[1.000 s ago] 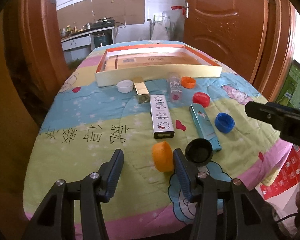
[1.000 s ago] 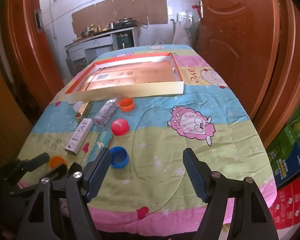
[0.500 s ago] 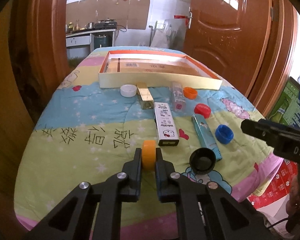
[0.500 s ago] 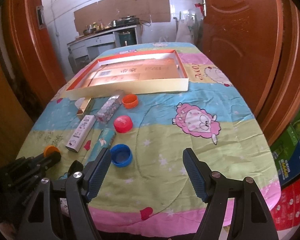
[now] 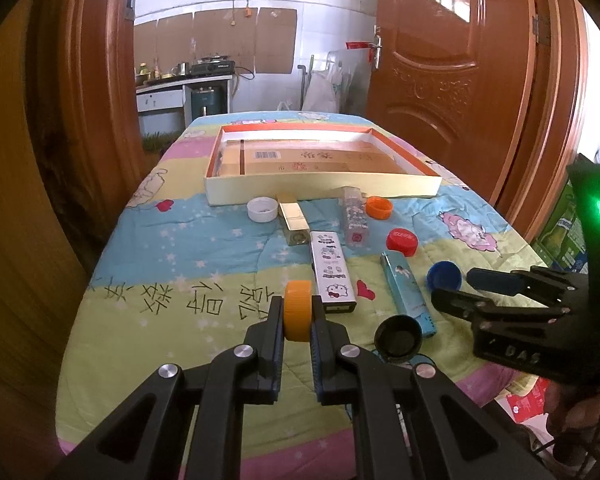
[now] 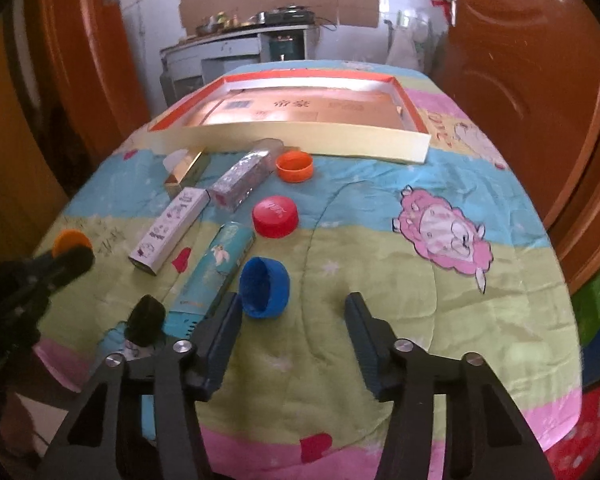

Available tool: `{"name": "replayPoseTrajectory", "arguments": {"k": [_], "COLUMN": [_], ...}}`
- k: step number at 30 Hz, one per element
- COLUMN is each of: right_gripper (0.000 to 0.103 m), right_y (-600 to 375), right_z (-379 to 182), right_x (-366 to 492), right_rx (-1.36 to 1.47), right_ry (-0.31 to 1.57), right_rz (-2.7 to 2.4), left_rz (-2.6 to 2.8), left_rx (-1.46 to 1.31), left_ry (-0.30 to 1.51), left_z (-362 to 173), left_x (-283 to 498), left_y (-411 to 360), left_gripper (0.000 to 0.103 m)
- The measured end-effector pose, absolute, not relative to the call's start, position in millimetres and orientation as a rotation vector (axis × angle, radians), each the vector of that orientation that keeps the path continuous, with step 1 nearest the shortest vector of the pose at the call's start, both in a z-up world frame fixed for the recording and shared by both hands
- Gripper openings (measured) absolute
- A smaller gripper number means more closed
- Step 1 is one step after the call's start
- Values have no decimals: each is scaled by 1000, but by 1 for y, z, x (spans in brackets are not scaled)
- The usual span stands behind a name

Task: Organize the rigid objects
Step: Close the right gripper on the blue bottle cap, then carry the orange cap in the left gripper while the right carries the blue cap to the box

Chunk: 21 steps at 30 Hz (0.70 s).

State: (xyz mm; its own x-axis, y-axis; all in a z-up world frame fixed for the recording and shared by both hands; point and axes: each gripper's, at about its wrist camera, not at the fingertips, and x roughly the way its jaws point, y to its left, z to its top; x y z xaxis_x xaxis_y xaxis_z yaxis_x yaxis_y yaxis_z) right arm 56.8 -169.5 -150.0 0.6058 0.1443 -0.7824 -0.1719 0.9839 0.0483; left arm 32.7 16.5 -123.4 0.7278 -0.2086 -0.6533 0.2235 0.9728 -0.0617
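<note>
Left gripper [image 5: 297,312], lower centre of frame: clamped on orange cap [image 5: 298,316], held on edge. Right gripper [image 6: 292,320]: jaws apart with nothing between them, just been closing; blue cap [image 6: 265,287] sits beside its left finger. Open box [image 5: 400,186] lies beyond, upper centre. Risk: the round cap could roll out of the pinch; right gripper may nudge blue cap aside on the soft quilt [image 6: 380,272].
</note>
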Motion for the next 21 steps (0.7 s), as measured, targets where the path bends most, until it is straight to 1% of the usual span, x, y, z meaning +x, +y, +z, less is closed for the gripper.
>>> {"name": "replayPoseTrajectory", "arguments": {"k": [3,6,7,13,21], "right_gripper": [50,38,31,31,31], "right_y": [-161,-157,-156,-163,-181], "right_z": [-152,-152,-152,-149,-125], "right_x": [58,60,60,61,63], "right_rx": [-82,-103,-112,-76,23], "right_ry": [891,880,876,873,829], "right_rz": [193,206,205,212,236], "left_rz": [-233,-229,-228,-216,-226], "left_rx": [11,0,-4,-25,1], "left_ry": [719,726,728,738,715], "left_z": [-123,-123,-123,-119,-101], "left_x": [34,35,36,42,52], "left_y": [18,21,22,29,24], "left_gripper": [12,12,12,12,12]}}
